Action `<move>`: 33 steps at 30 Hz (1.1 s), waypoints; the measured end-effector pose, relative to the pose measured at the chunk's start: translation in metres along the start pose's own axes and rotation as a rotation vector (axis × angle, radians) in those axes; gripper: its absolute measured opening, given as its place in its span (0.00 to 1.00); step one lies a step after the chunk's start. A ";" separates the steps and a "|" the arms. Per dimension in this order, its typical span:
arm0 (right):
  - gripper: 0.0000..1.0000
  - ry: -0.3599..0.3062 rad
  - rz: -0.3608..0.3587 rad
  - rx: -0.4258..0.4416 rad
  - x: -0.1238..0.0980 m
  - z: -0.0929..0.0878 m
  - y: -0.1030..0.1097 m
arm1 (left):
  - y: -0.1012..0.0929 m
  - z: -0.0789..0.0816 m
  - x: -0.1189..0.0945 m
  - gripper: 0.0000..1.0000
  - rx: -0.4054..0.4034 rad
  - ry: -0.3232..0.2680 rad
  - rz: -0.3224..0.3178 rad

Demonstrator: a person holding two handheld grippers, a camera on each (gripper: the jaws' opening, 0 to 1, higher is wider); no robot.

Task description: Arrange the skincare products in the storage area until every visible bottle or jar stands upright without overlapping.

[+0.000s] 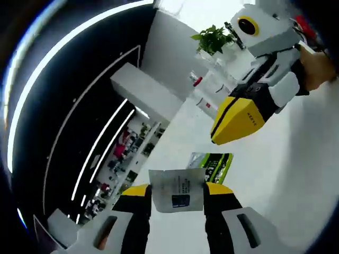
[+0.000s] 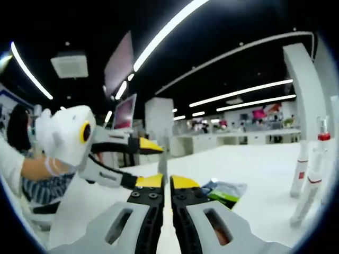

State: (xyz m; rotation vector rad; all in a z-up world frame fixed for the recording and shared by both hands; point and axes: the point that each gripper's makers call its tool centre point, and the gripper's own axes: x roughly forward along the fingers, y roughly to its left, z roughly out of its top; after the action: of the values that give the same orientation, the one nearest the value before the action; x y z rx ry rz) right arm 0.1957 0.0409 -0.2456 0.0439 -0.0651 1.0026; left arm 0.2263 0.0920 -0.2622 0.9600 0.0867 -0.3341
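Above the white worktop [image 1: 296,159], both the left gripper [image 1: 177,193] and the right gripper [image 2: 169,182] are clamped on one flat white-and-blue sachet [image 1: 177,190]

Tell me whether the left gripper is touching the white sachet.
Touching. The left gripper view shows the left gripper with its yellow tips pressed against both side edges of the white sachet.

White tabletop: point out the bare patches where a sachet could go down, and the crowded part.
Bare tabletop lies between the green packet and the upright bottles. It is crowded around the green packet, where both grippers meet.
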 end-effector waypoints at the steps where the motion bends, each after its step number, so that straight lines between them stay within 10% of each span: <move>1: 0.04 -0.003 0.002 -0.001 0.000 0.001 -0.001 | -0.004 0.003 -0.001 0.40 0.005 -0.023 0.013; 15: 0.12 0.016 0.041 -0.038 0.005 -0.004 0.008 | -0.004 0.026 -0.012 0.39 0.205 -0.161 0.089; 33: 0.07 0.016 0.043 -0.029 0.005 -0.006 0.008 | -0.020 0.039 -0.026 0.40 0.299 -0.186 0.101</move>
State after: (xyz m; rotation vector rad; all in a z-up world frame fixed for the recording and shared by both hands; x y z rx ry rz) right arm 0.1921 0.0497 -0.2511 0.0074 -0.0660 1.0446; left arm 0.1921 0.0560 -0.2492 1.2193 -0.1858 -0.3473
